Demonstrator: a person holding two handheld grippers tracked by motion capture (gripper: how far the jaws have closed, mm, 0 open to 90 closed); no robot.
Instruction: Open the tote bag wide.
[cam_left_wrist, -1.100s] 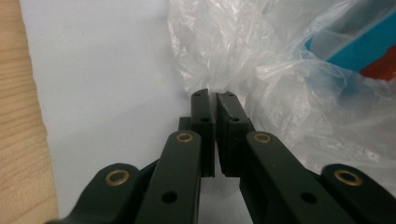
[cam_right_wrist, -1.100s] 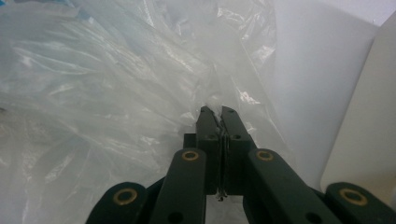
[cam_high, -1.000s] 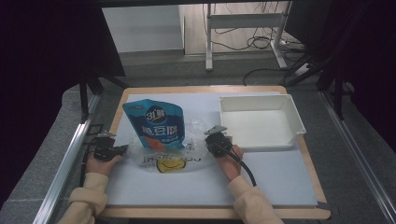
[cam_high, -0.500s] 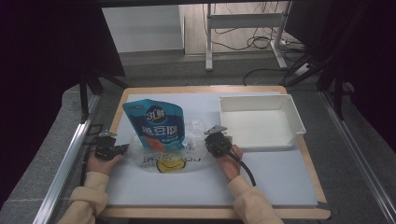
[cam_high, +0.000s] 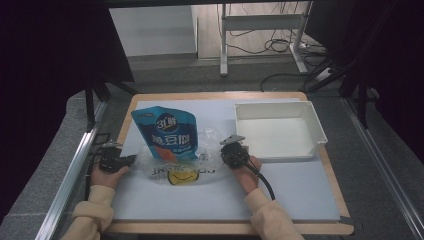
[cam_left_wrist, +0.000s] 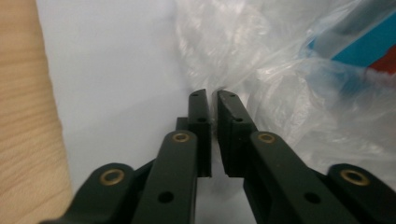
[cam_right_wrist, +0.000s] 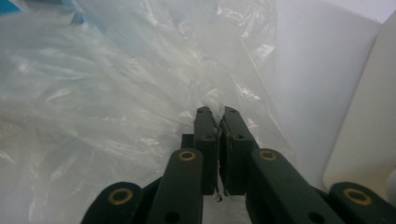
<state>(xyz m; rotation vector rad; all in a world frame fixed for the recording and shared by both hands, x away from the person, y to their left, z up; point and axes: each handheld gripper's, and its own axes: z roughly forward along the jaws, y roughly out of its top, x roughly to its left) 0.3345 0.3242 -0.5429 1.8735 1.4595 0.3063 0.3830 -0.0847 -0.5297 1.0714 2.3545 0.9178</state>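
Your left gripper (cam_left_wrist: 212, 100) and right gripper (cam_right_wrist: 216, 114) each pinch an edge of the clear plastic bag (cam_high: 175, 162) lying on the desk (cam_high: 300, 185) around the blue pouch (cam_high: 167, 132); pull unevenly and the thin film may slip free or tear

So there's a clear plastic bag (cam_high: 172, 167) lying crumpled on the white mat, with a yellow smiley face and dark lettering printed on it. A blue snack pouch (cam_high: 167, 131) with white lettering and an orange patch sits partly inside the bag, its top end poking out toward the far side of the table.
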